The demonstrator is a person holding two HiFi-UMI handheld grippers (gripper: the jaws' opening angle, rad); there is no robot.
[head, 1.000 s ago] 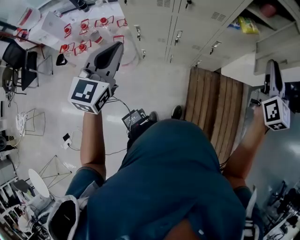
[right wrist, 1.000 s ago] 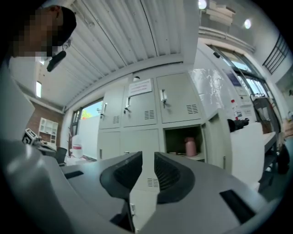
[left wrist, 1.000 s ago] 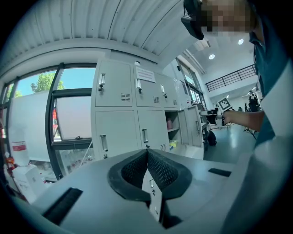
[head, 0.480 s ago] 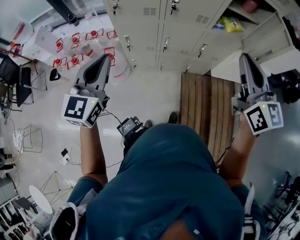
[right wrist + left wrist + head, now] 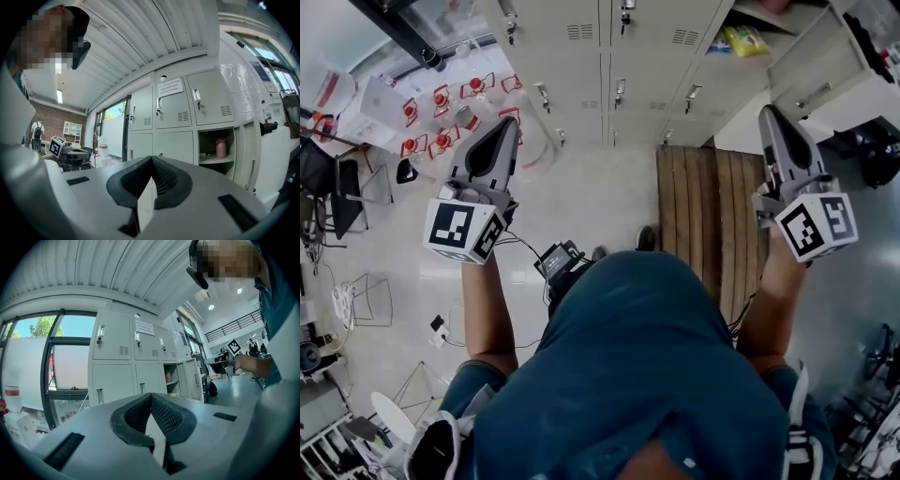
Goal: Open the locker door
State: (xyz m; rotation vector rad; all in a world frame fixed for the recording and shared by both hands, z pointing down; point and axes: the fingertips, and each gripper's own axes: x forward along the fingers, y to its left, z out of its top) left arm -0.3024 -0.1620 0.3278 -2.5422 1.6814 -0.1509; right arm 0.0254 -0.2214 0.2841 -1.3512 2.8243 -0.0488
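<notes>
Head view: left gripper [image 5: 508, 124] and right gripper [image 5: 767, 112] both clamped shut, empty, well short of lockers [image 5: 609, 52]. At lockers' right end, one door [image 5: 823, 62] stands open with a bottle [image 5: 221, 148] inside. Fits approach to a closed door, or job done.

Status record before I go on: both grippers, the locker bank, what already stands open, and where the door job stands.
left side: left gripper shut, empty, aimed at the lockers, touching nothing
right side: right gripper shut, empty, short of the lockers
lockers: grey bank, most doors closed
open compartment: lower row, door swung aside, pink bottle on its shelf
floor: slatted wooden platform in front of the lockers
task state: no handle gripped yet
</notes>
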